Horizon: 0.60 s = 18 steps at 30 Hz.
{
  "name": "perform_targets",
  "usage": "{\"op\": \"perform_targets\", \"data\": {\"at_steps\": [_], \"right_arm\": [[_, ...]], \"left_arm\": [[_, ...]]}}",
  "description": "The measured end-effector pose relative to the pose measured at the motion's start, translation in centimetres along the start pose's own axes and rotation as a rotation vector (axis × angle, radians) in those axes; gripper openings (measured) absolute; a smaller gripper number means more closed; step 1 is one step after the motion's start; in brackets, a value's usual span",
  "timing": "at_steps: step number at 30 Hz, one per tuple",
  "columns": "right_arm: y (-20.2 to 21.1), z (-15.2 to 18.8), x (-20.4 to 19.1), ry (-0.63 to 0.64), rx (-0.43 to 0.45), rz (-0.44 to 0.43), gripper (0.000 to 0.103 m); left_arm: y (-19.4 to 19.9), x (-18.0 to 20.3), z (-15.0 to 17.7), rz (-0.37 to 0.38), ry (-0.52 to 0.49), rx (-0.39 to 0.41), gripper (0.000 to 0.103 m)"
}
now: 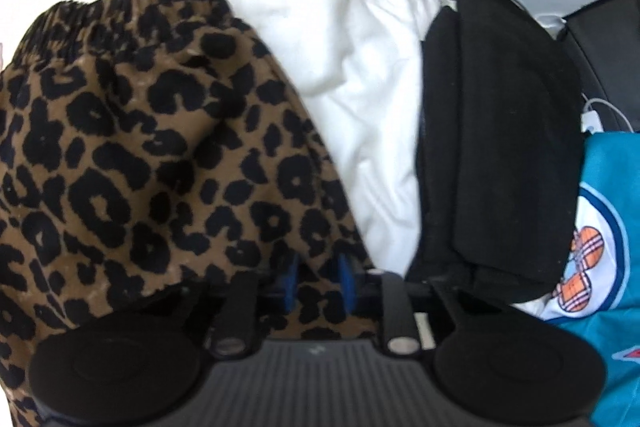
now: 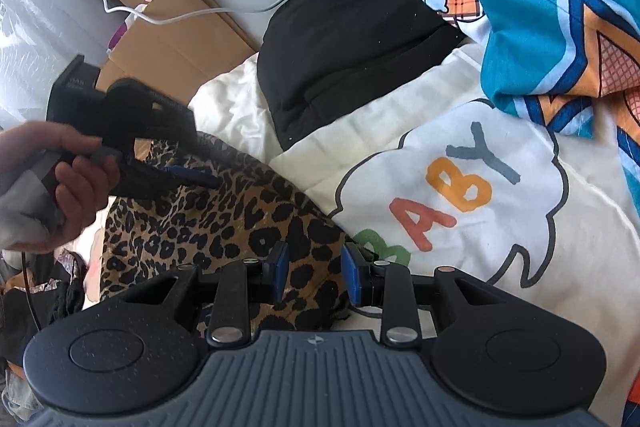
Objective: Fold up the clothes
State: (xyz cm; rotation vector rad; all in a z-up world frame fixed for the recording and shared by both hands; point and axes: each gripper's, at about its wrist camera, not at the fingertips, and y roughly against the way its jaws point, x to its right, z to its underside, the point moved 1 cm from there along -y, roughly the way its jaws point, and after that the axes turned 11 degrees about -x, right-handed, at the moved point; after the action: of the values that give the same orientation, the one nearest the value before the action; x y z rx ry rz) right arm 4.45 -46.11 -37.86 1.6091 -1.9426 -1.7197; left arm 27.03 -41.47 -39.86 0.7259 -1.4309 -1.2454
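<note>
Garment: leopard-print shorts (image 2: 224, 227) with an elastic waistband (image 1: 104, 7), lying crumpled on the bed's white bedding (image 1: 344, 67); only partly flattened, fold not yet made, by my reading.

Where it lies: in the right wrist view, left of the "BABY" print (image 2: 452, 195) on the bedding, with a folded black garment (image 2: 340, 43) beyond it toward the wall.

Left claw (image 1: 320, 283): blue pads sit close together with leopard cloth bunched over and between them; looks clenched on the shorts' near edge, though the cloth hides the pad tips. A hand (image 2: 60, 187) holds this claw, seen at the shorts' far end from the right wrist camera.

Right claw (image 2: 316, 275): jaws parted, released, hovering just over the shorts' near edge; nothing pinched.

Key relation: the shorts run lengthwise from the right claw away toward the left claw, so each claw is at one end; the right one is nearest the free edge and seems placed to take it next.

Count: one pair of leopard shorts; one black garment; two claws; one teal patterned cloth (image 2: 540, 7); one white cable (image 2: 160, 19); flat cardboard (image 2: 180, 39) against the wall.

Risk: loose fabric may slip or bunch if lifted from one end only.
</note>
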Motion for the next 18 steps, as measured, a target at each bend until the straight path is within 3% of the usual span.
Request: {"op": "perform_targets", "data": {"at_steps": [3, 5, 6, 7, 10, 18], "right_arm": [[-0.1, 0.2, 0.1, -0.002, -0.005, 0.011, 0.031], [-0.1, 0.4, 0.1, 0.003, -0.005, 0.022, 0.031], [0.0, 0.5, 0.1, 0.006, -0.005, 0.03, 0.031], [0.0, 0.6, 0.1, 0.008, -0.004, 0.039, 0.032], [0.4, 0.9, 0.2, 0.011, 0.01, 0.067, 0.032], [0.4, 0.3, 1.0, -0.014, 0.027, 0.064, 0.032]], "left_arm": [[-0.3, 0.6, 0.2, -0.018, -0.005, -0.001, 0.039], [-0.7, 0.6, 0.3, -0.033, 0.0, -0.005, 0.036], [-0.9, 0.4, 0.3, -0.045, 0.008, -0.007, 0.028], [-1.0, 0.3, 0.3, -0.056, 0.015, -0.01, 0.012], [-1.1, -0.5, 0.4, -0.043, 0.037, -0.017, 0.003], [1.4, 0.2, 1.2, 0.028, -0.011, 0.024, 0.0]]}}
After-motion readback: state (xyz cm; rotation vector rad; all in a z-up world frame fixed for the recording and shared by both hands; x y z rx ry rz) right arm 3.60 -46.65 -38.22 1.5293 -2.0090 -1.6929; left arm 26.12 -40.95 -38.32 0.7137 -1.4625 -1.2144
